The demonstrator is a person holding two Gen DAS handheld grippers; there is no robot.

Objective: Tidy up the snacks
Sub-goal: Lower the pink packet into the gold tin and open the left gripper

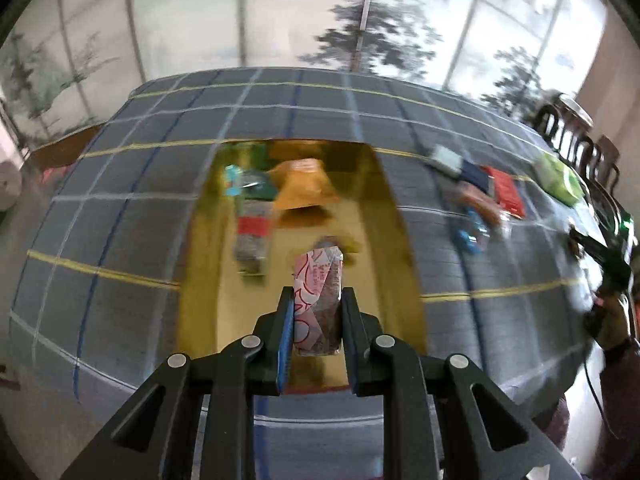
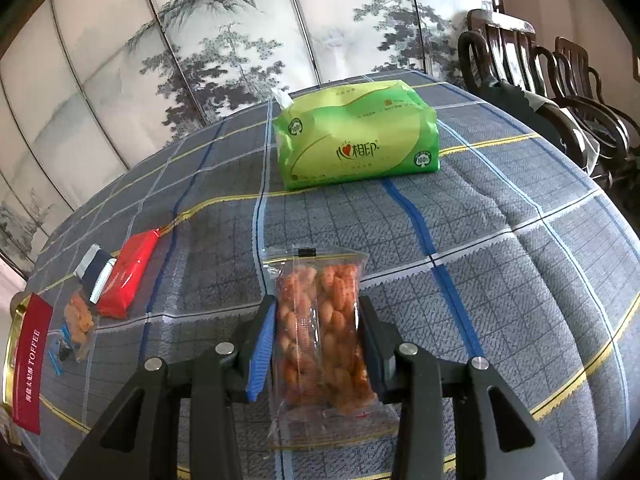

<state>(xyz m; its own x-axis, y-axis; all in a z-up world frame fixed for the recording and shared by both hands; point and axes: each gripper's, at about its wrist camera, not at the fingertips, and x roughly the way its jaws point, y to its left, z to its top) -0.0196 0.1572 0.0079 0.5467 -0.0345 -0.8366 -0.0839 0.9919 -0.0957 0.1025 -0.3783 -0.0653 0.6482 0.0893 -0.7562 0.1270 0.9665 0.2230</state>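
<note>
My left gripper [image 1: 318, 296] is shut on a pink-and-white wrapped snack bar [image 1: 320, 272] and holds it above an open gold box [image 1: 400, 240]. Inside the box lie an orange pouch [image 1: 304, 184], a grey-and-red bar [image 1: 253, 232] and a teal packet [image 1: 248, 184], all blurred. My right gripper [image 2: 318, 302] is shut on a clear packet of orange nuts [image 2: 324, 344], low over the checked tablecloth [image 2: 500, 280]. At the left edge of the right wrist view I see the gold box rim [image 2: 11, 340] and a red toffee band [image 2: 32, 364].
Loose snacks lie left of the right gripper: a red packet [image 2: 128, 280], a navy packet [image 2: 96, 268] and a small clear packet [image 2: 78, 316]. A green tissue pack [image 2: 356, 136] sits at the back. Dark wooden chairs [image 2: 540, 80] stand beyond the table's right edge.
</note>
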